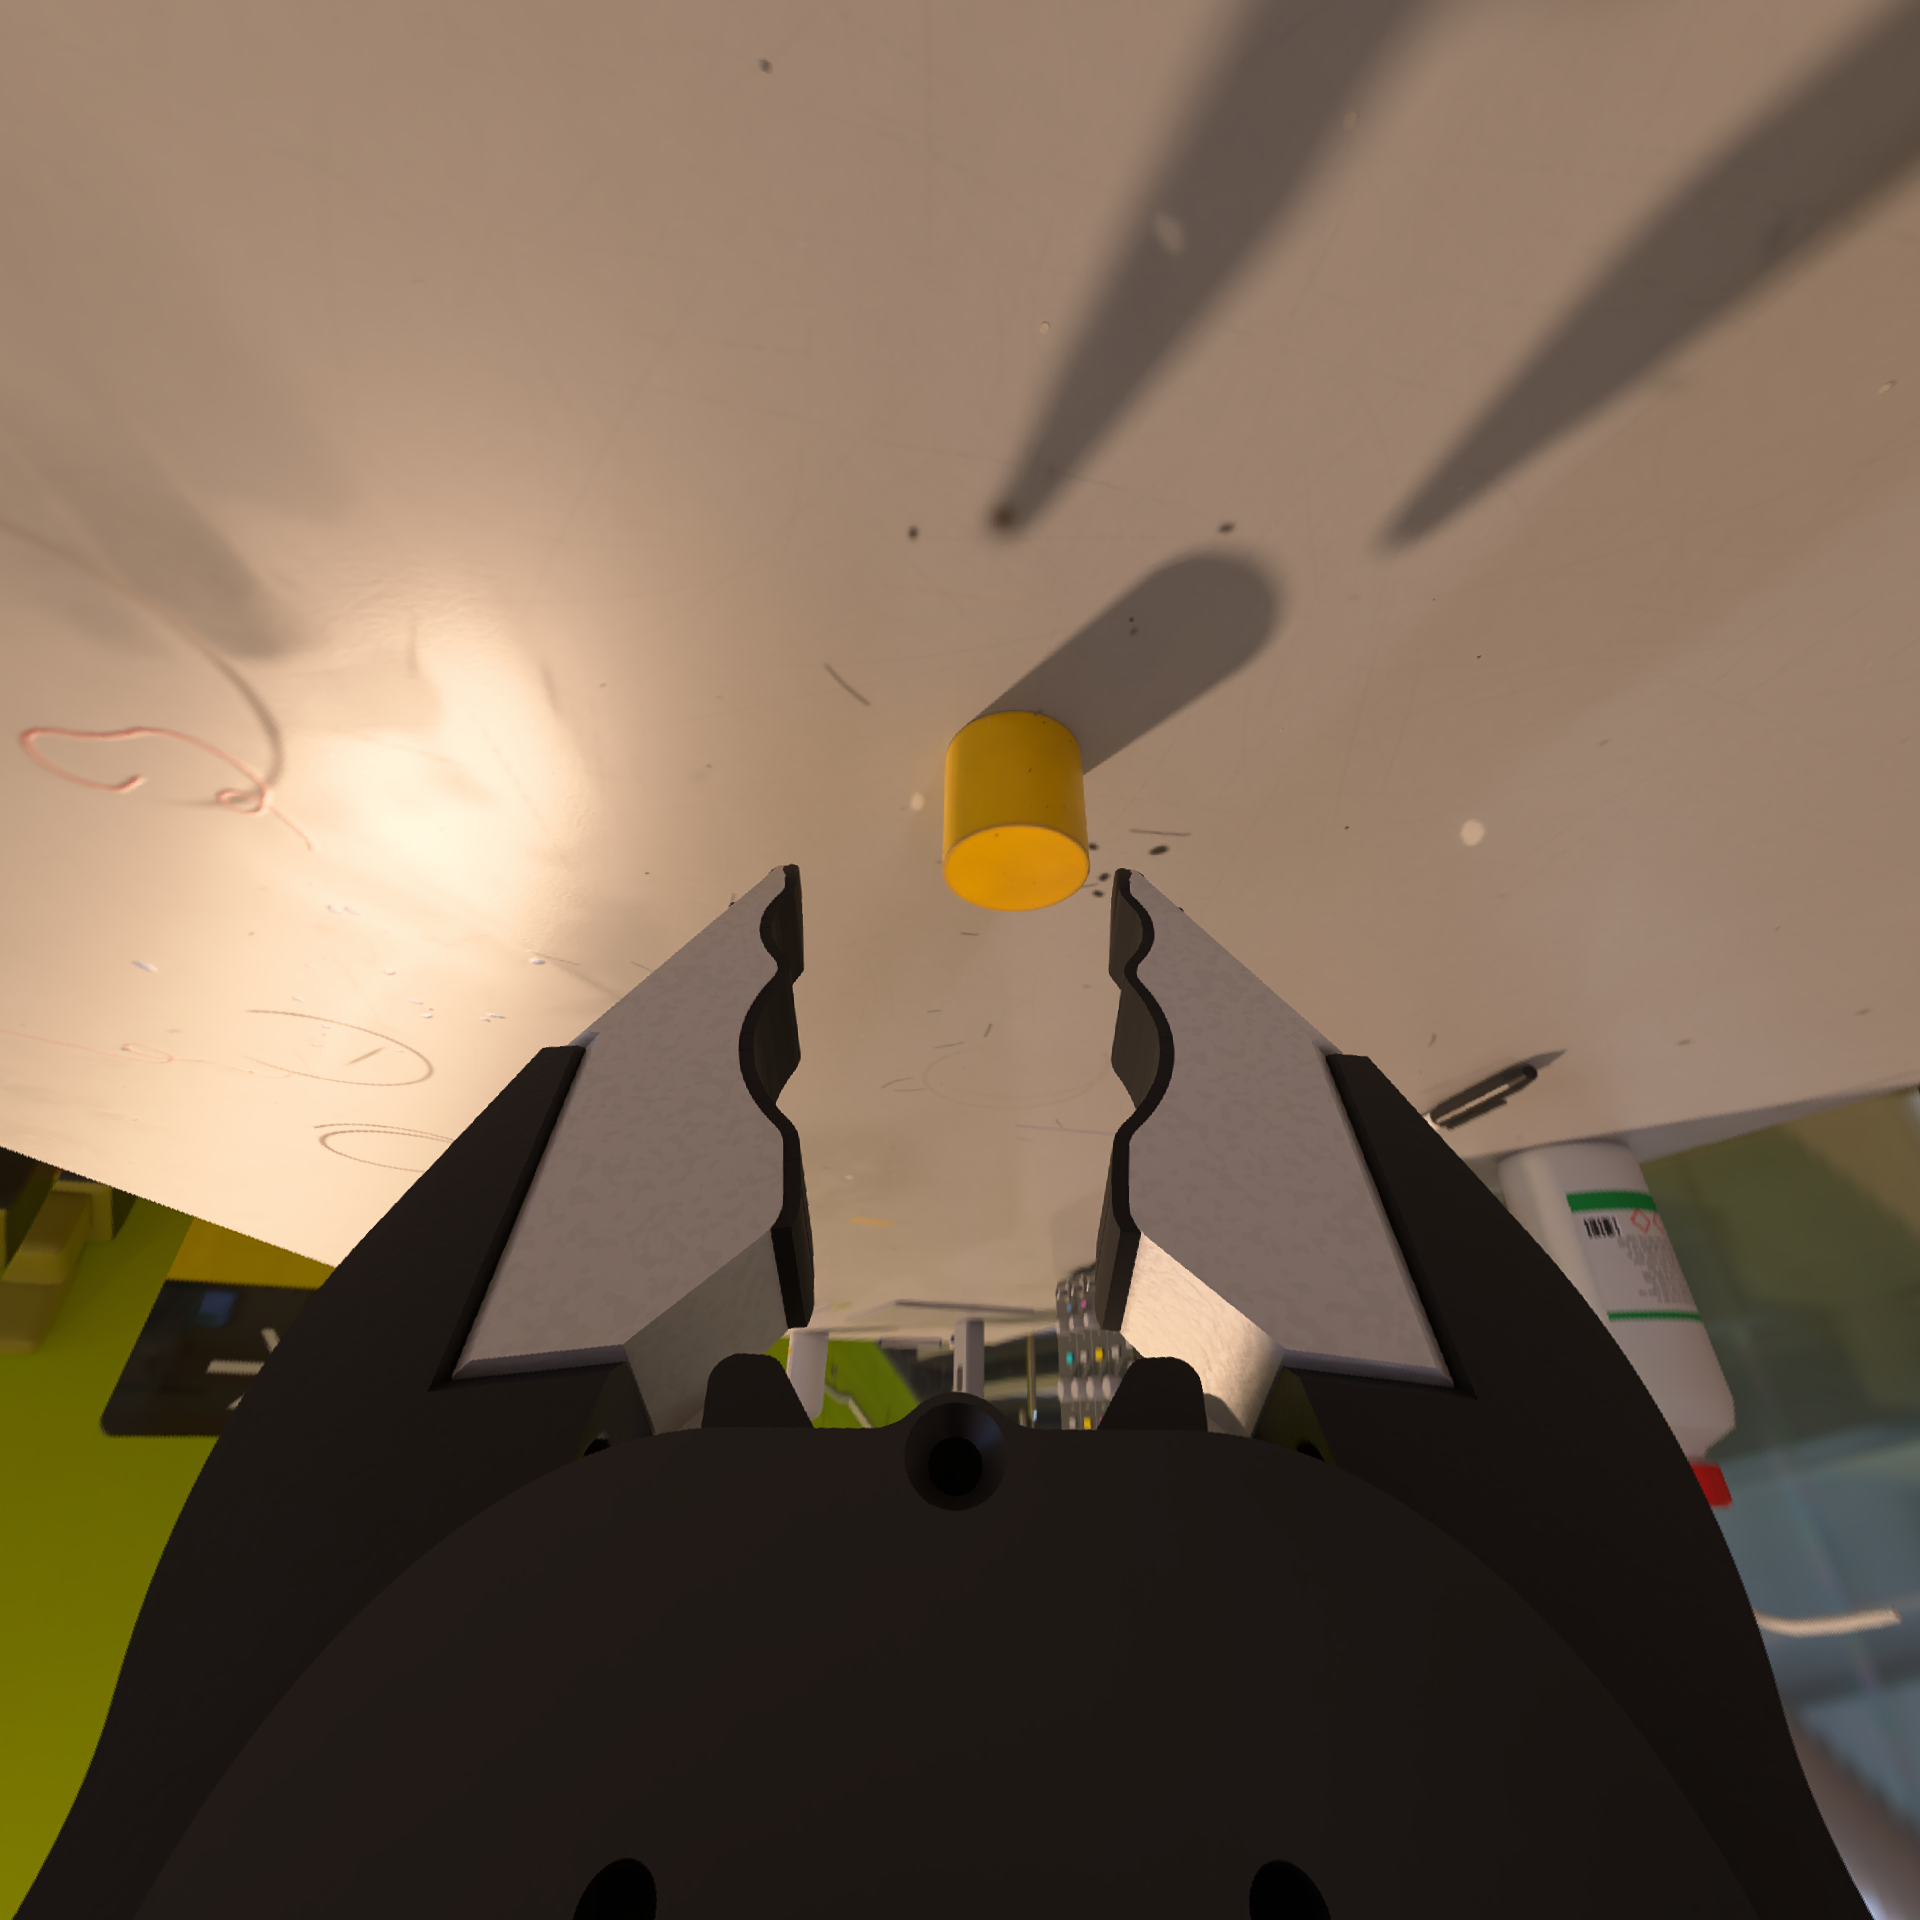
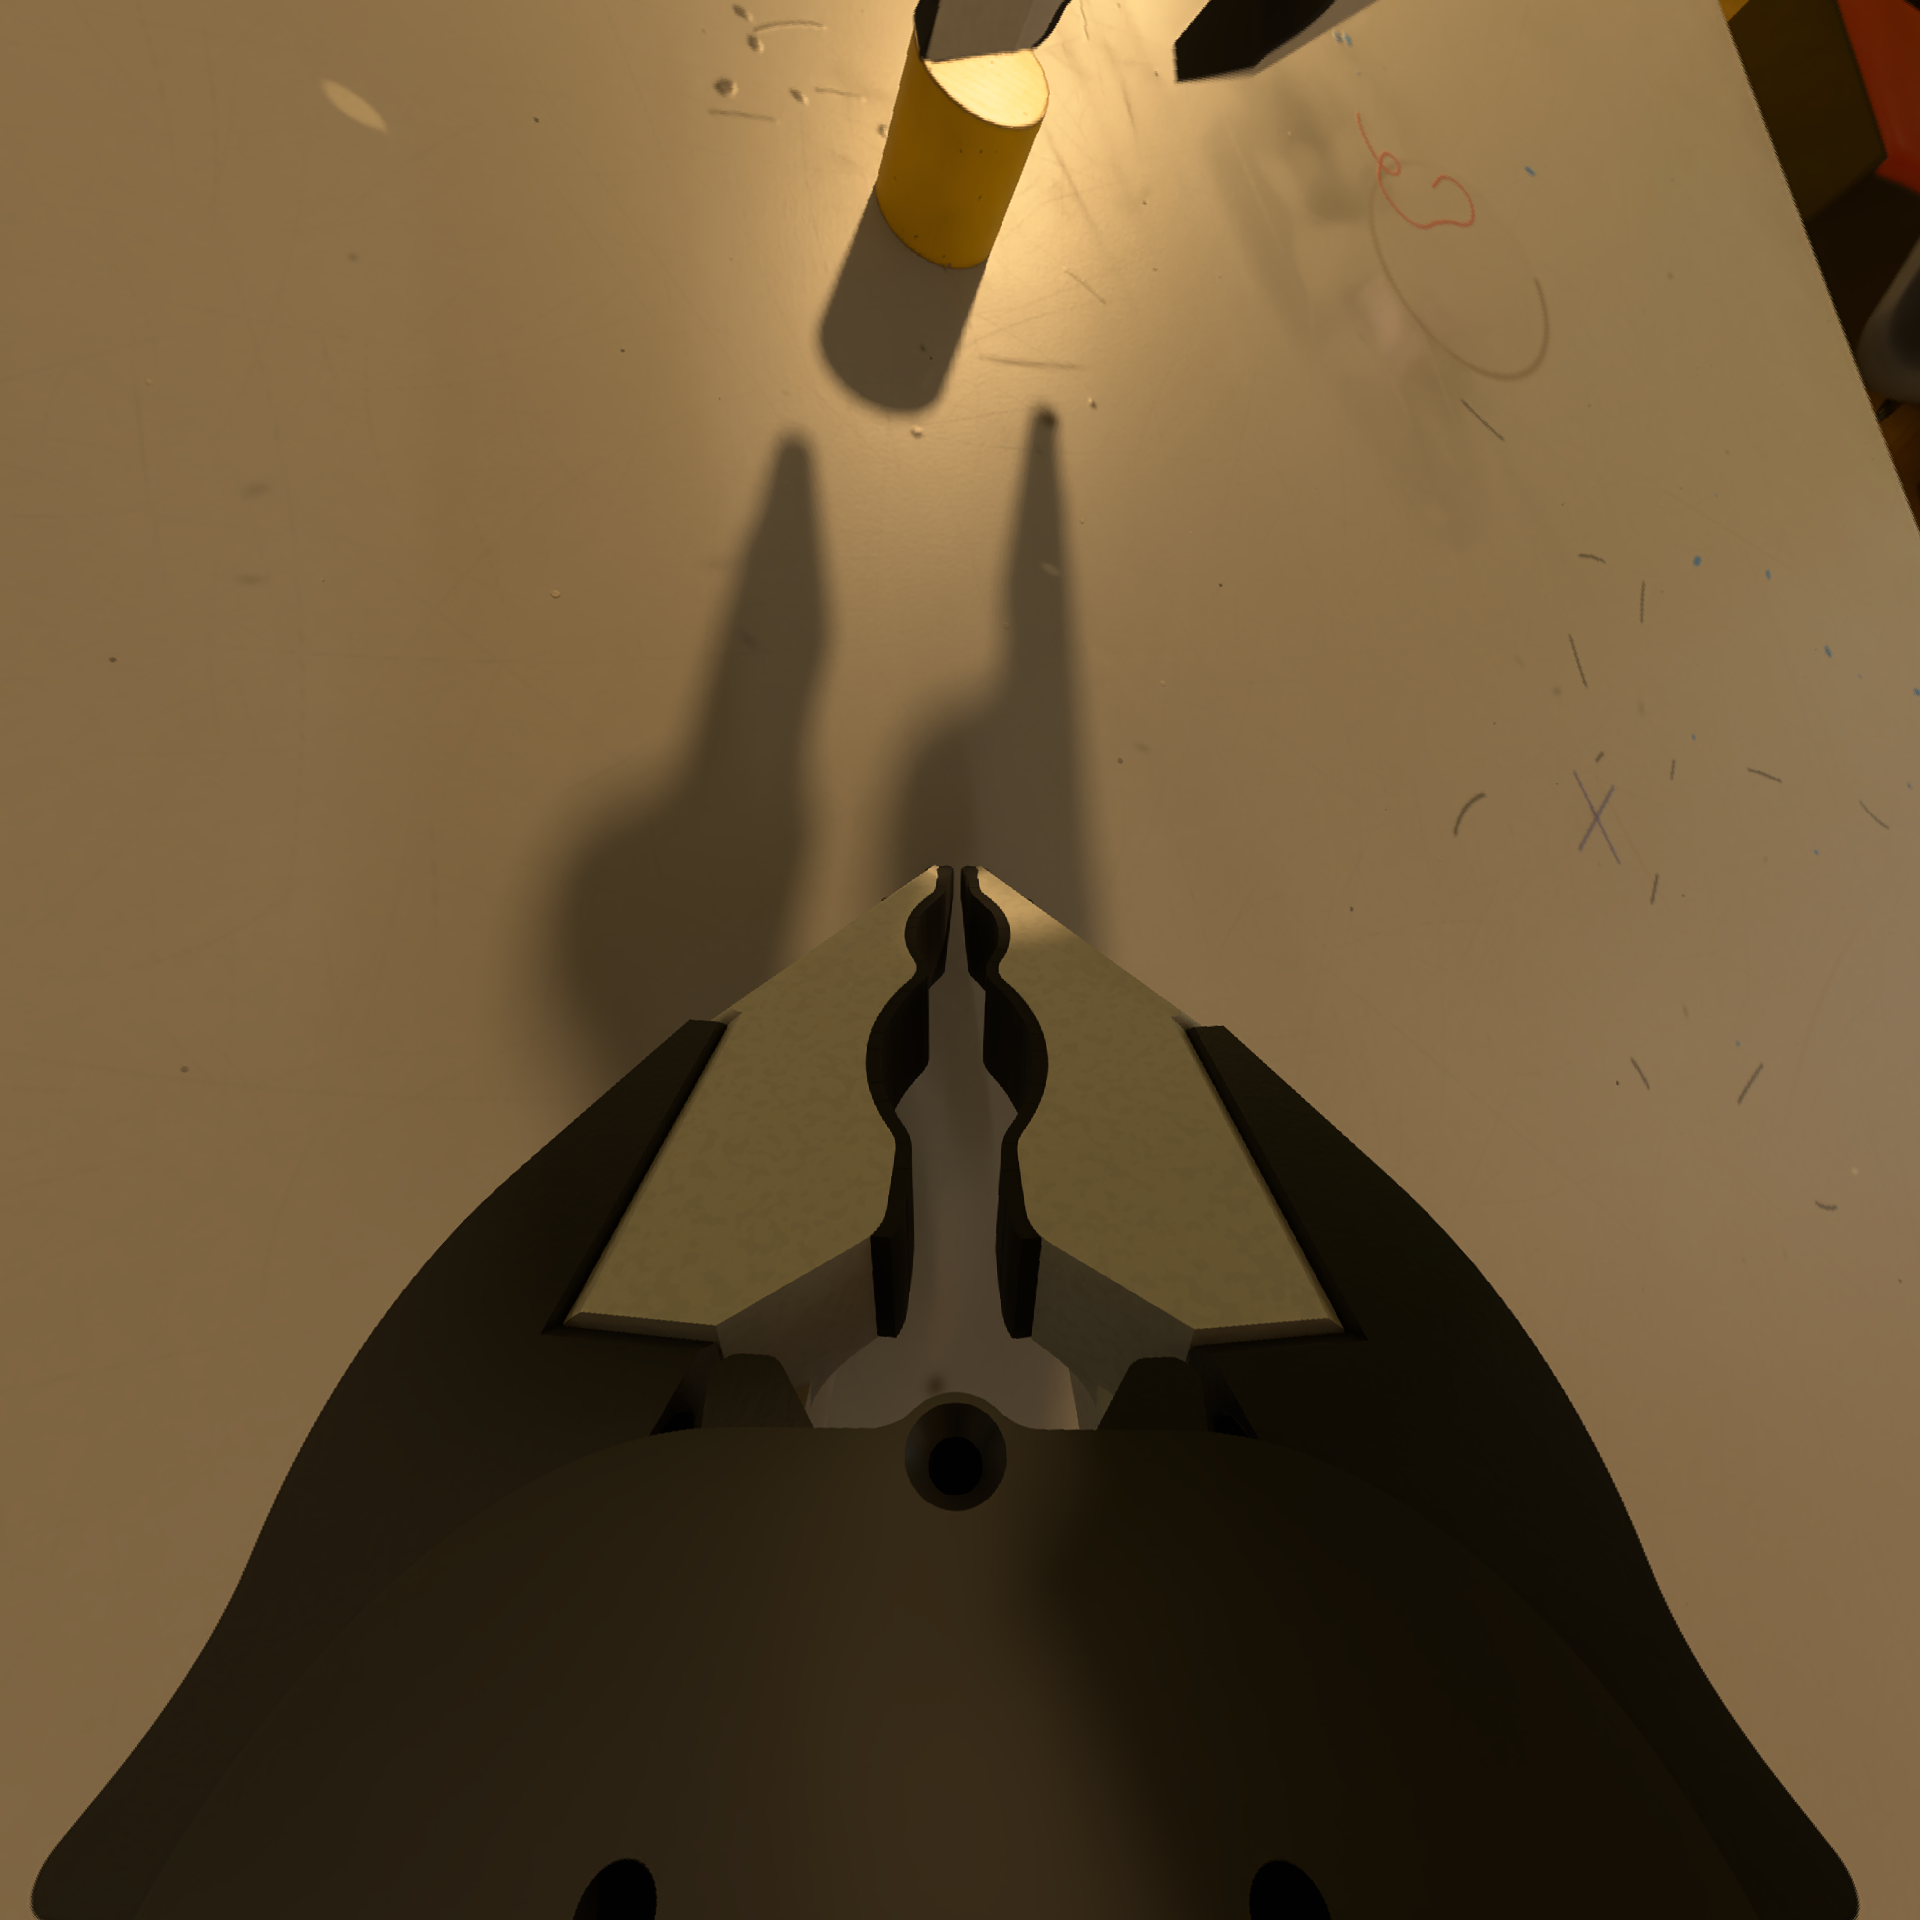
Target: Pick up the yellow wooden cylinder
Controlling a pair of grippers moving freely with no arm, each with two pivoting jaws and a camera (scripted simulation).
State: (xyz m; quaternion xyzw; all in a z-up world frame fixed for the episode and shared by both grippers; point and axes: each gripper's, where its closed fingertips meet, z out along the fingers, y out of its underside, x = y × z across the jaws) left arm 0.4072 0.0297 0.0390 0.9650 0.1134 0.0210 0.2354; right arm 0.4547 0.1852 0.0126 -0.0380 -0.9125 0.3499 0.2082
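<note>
The yellow wooden cylinder stands upright on the beige table. My left gripper is open and empty, its fingertips just short of the cylinder, which lies slightly right of the gap's centre. In the right wrist view the cylinder stands far ahead at the top. The left gripper's fingertips show above and beside it at the frame's top edge. My right gripper is shut and empty, well back from the cylinder, above the table.
The table top bears scratches and a red scribble. A white bottle with a red cap and a dark pen-like thing show at the table's edge. The table edge runs along the right.
</note>
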